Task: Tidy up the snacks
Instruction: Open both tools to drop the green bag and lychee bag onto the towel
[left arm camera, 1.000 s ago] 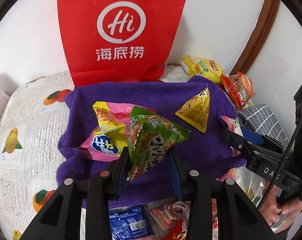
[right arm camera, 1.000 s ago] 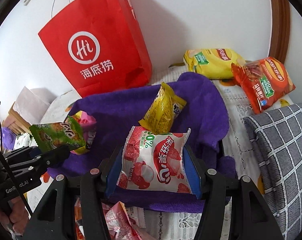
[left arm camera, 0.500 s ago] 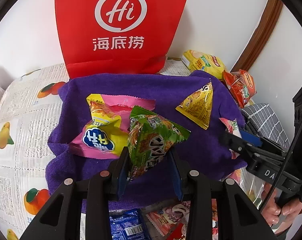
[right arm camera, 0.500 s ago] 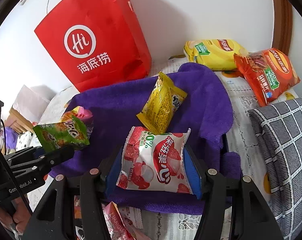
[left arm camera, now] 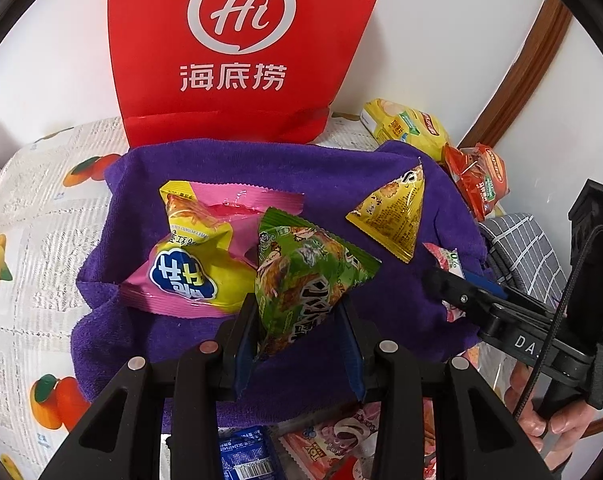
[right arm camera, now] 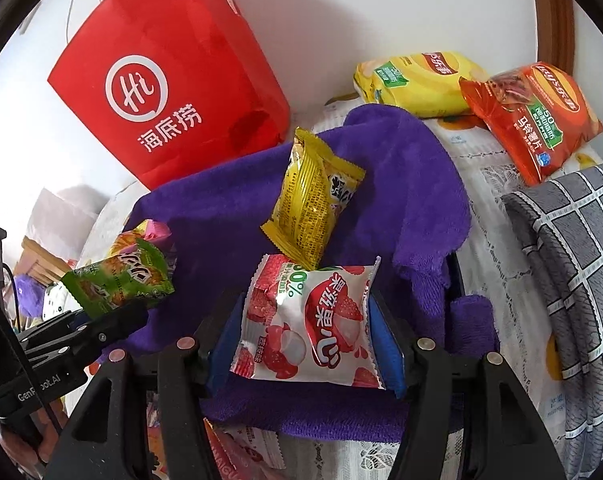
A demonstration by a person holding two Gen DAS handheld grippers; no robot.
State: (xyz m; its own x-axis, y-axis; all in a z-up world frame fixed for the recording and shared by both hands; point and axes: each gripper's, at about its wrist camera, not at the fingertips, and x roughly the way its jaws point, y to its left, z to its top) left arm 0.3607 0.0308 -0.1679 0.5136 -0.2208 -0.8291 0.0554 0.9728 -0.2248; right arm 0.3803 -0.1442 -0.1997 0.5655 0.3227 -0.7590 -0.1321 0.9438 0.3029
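Observation:
A purple towel [left arm camera: 261, 172] lies spread on the printed tablecloth. On it rest a pink-and-yellow packet [left arm camera: 197, 264] and a yellow triangular packet [left arm camera: 393, 216]. My left gripper [left arm camera: 297, 306] is shut on a green snack packet [left arm camera: 301, 264], held just above the towel's near part. From the right wrist view this green packet [right arm camera: 117, 280] hangs at the left. My right gripper [right arm camera: 306, 340] holds a white-and-red lychee packet [right arm camera: 301, 304] over the towel's [right arm camera: 221, 220] near right corner. Its jaws are opening, and the blue pads still touch the packet's edges.
A red paper bag [left arm camera: 237, 40] stands against the wall behind the towel. A yellow chips bag [right arm camera: 417, 80] and an orange-red chips bag [right arm camera: 529, 120] lie at the back right. A grey checked cushion [right arm camera: 573, 280] borders the right. Several loose packets, one of them blue [left arm camera: 245, 456], lie near the front.
The right jaws have spread slightly and the lychee packet between them looks flatter. The left gripper keeps the green packet; both hands have barely shifted.

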